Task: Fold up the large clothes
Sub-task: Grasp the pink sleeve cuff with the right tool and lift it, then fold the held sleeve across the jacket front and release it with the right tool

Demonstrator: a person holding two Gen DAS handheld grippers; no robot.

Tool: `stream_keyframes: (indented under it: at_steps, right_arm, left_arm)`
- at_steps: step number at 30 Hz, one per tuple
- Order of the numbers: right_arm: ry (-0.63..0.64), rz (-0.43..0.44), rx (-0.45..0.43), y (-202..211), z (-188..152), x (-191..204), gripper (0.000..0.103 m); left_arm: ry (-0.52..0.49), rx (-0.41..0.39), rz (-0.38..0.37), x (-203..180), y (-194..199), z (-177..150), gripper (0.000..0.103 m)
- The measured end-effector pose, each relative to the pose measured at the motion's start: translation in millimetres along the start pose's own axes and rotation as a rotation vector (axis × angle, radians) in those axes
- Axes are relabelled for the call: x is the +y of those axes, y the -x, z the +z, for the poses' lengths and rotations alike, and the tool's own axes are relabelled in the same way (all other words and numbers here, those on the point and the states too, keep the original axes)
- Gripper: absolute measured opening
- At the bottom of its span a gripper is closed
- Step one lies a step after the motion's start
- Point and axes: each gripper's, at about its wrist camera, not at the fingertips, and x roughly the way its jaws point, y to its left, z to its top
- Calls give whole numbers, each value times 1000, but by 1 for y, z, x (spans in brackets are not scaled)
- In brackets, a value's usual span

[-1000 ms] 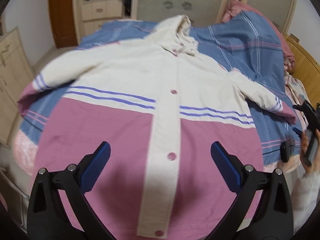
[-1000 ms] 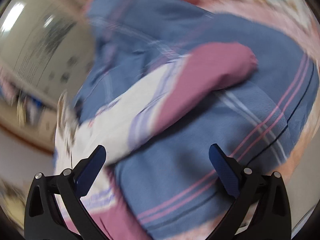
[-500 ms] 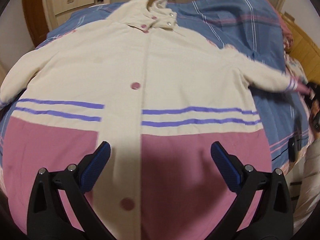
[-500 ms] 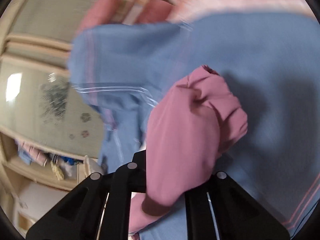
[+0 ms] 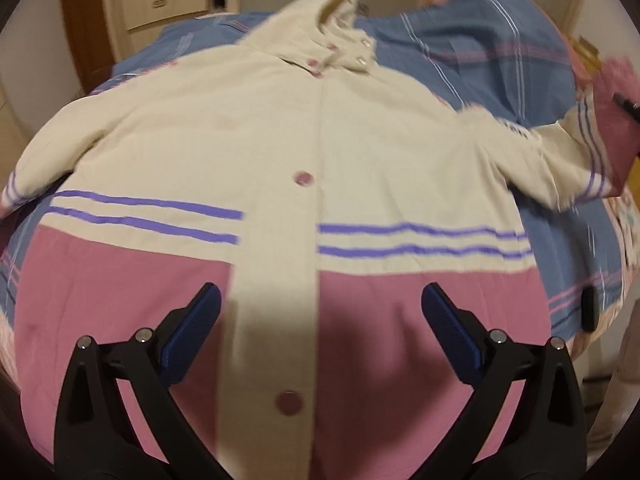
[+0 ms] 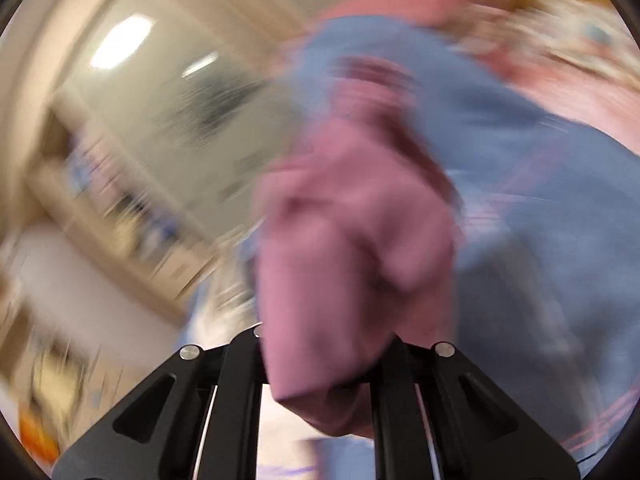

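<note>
No readable brand, label or writing anywhere. One hooded jacket [image 5: 280, 152], cream top w/ pink lower half, lies front-up and spread flat on the bed's blue plaid cover [image 5: 472, 52], hood toward the far wall. Going L to R in left wrist view: wooden drawer unit [image 5: 160, 0] at far left by the wall; jacket's one sleeve [image 5: 44, 160] out flat at left edge; 2 purple stripes on each front panel; button strip down the middle w/ 4 pink buttons countable, plus 2 pale snaps at the collar. Left gripper [image 5: 320, 320] hovers over the pink hem area, jaws wide apart, holding nothing. Further R, the other sleeve [image 5: 560, 164] is lifted off the cover, its pink cuff [image 6: 352, 272] up at far right. Right wrist view is heavily blurred; right gripper [image 6: 320, 360] is clamped narrow on that cuff, fabric bunched between the jaws, blue cover behind.
</note>
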Motion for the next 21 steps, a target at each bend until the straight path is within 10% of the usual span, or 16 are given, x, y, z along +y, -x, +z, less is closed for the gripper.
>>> stream_keyframes:
  at_steps: [2, 5, 12, 17, 21]
  right_arm:
    - [118, 118, 109, -28, -19, 69, 27]
    - [263, 199, 250, -68, -57, 142, 86]
    - [214, 256, 297, -63, -71, 134, 95]
    - [112, 25, 273, -23, -92, 74, 95]
    - [39, -68, 280, 3, -128, 37, 95]
  left_arm:
    - [32, -15, 5, 12, 5, 3, 101]
    - [70, -18, 22, 25, 11, 5, 101]
    - [125, -56, -63, 49, 16, 14, 101]
    - [321, 65, -435, 49, -24, 31, 101]
    - [297, 63, -485, 20, -54, 44, 101]
